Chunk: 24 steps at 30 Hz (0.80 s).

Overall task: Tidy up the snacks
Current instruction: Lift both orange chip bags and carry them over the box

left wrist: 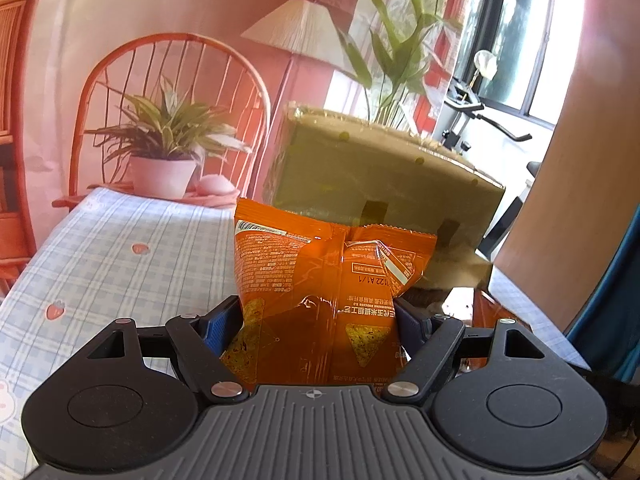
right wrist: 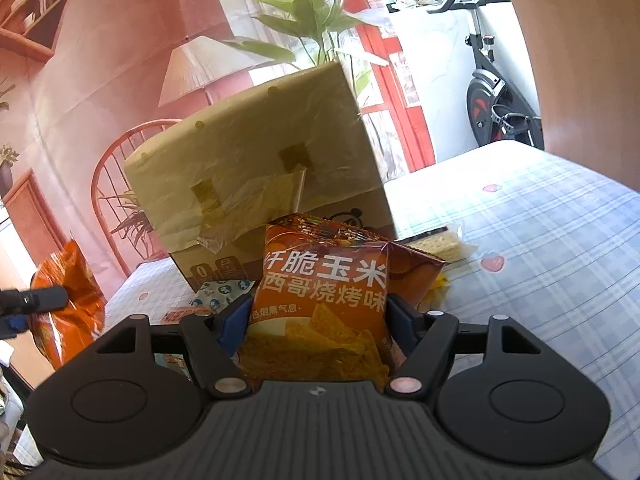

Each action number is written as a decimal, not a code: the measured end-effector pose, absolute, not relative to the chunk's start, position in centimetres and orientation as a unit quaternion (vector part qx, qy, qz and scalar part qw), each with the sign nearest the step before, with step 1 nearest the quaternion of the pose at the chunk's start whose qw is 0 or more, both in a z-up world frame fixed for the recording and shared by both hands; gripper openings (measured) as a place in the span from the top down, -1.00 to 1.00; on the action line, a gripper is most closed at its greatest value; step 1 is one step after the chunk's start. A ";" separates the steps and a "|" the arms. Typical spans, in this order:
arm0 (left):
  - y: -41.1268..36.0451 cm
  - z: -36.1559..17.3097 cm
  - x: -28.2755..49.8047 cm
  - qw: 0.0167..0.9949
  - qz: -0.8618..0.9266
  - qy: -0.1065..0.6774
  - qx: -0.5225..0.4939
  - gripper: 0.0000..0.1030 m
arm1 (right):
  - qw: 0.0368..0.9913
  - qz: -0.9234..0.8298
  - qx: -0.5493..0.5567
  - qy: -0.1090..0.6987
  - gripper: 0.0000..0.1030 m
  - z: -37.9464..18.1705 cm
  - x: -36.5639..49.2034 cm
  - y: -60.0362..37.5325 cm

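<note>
My left tongs (left wrist: pixel 320 320) are clamped on an orange chip bag (left wrist: pixel 320 280), blue pads pressing both its sides, jaws abt mid-width, tilted a bit downward. My right tongs (right wrist: pixel 316 320) grip a second chip bag (right wrist: pixel 324 300) the same way, pads tight on its edges w/ its front facing the cam. In the right wrist view my left tongs show at the far left edge, holding their bag up off the worktop.

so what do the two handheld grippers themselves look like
Both match: the left gripper and right gripper each have a ribbed grey centre plate with a small crosshair mark, flanked by round matte-black housings. Black linkage bars with silver pivot pins lead to blue fingers. No cables or sleeves are visible.
</note>
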State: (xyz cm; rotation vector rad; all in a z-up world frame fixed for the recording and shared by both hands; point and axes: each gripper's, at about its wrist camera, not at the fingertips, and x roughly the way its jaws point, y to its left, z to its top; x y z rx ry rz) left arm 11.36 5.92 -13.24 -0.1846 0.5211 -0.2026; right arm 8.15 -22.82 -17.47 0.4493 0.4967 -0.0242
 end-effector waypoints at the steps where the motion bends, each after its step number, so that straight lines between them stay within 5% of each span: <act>1: 5.9 -13.2 11.4 0.957 -0.101 0.255 -0.092 -0.58 | 0.944 -0.013 0.218 0.246 -0.41 -17.5 8.0 -23.0; 12: 6.0 -13.0 12.5 0.953 -0.107 0.258 -0.113 -0.58 | 0.940 -0.061 0.234 0.241 -0.41 -17.0 6.0 -26.0; 24: 2.3 -0.9 21.5 0.972 -0.159 0.147 -0.092 -0.59 | 0.974 0.061 0.187 0.113 -0.41 -2.1 17.0 -27.9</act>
